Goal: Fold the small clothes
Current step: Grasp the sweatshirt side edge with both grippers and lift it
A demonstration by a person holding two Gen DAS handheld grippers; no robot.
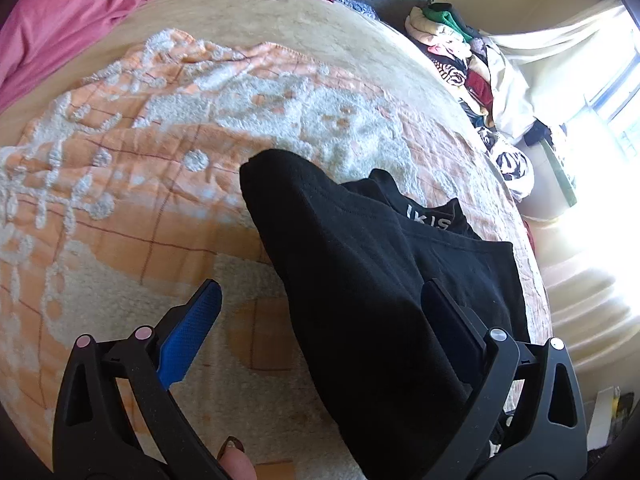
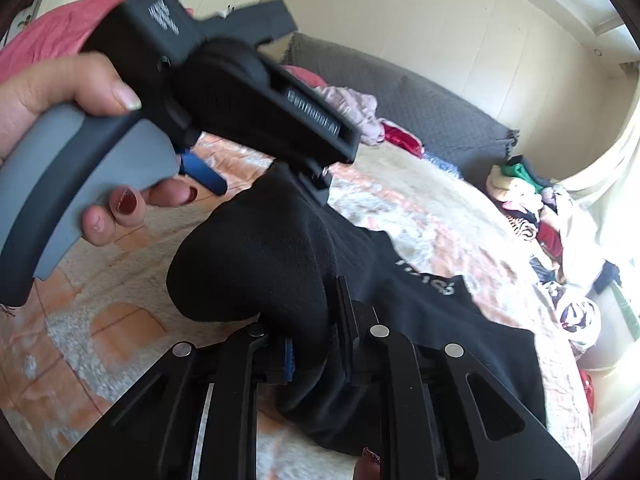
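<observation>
A small black garment (image 1: 352,264) with white lettering on its waistband lies on the orange and white blanket (image 1: 132,184). My left gripper (image 1: 324,304) is open; the cloth lies over the space between its blue-padded left finger and its right finger. In the right wrist view my right gripper (image 2: 316,344) is shut on a bunched fold of the black garment (image 2: 256,264) and holds it raised. The left gripper (image 2: 224,92), held in a hand, sits just above that fold.
A pink duvet (image 1: 68,16) lies at the bed's far left. A pile of mixed clothes (image 1: 460,52) sits at the bed's far right edge, by a bright window. A grey headboard (image 2: 420,112) runs behind the bed.
</observation>
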